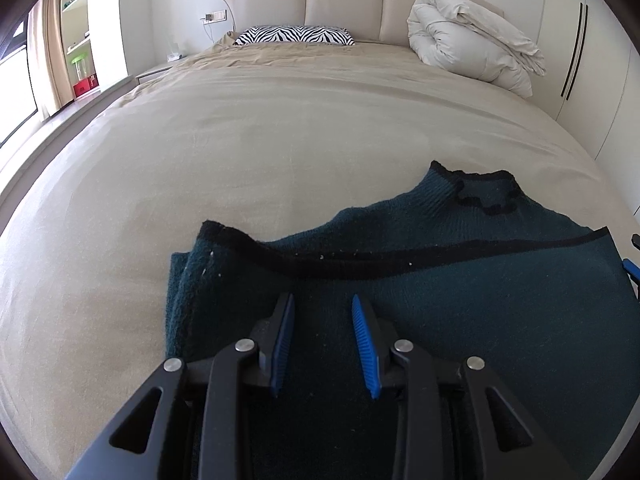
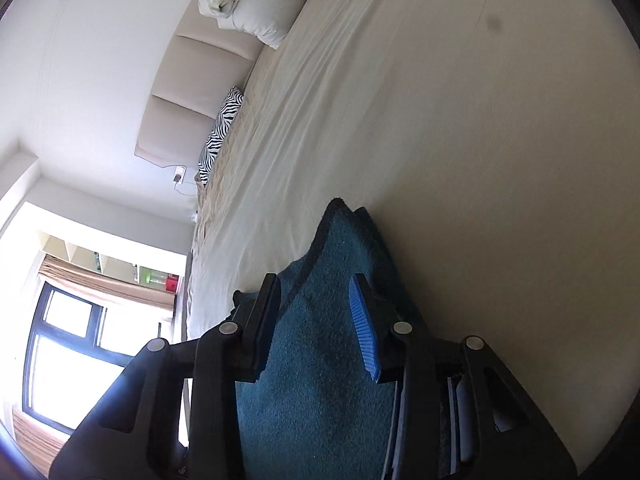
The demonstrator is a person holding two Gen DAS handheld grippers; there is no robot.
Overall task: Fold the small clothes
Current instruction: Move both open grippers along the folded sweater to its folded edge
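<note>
A small dark teal knitted sweater [image 1: 460, 280] with black trim lies on the beige bed sheet [image 1: 240, 160], its lower part folded up so the black hem band crosses the middle and the collar points away. My left gripper [image 1: 323, 304] is open just above the sweater's near part, holding nothing. In the right wrist view, rolled sideways, the sweater [image 2: 320, 340] runs between the fingers of my right gripper [image 2: 314, 286]. That gripper is open, its blue pads apart on either side of the cloth.
A zebra-print pillow [image 1: 294, 35] and a rolled white duvet [image 1: 472, 36] lie at the padded headboard. A window with curtains [image 2: 72, 320] and shelves stand beside the bed. A white wardrobe [image 1: 592, 60] is on the right.
</note>
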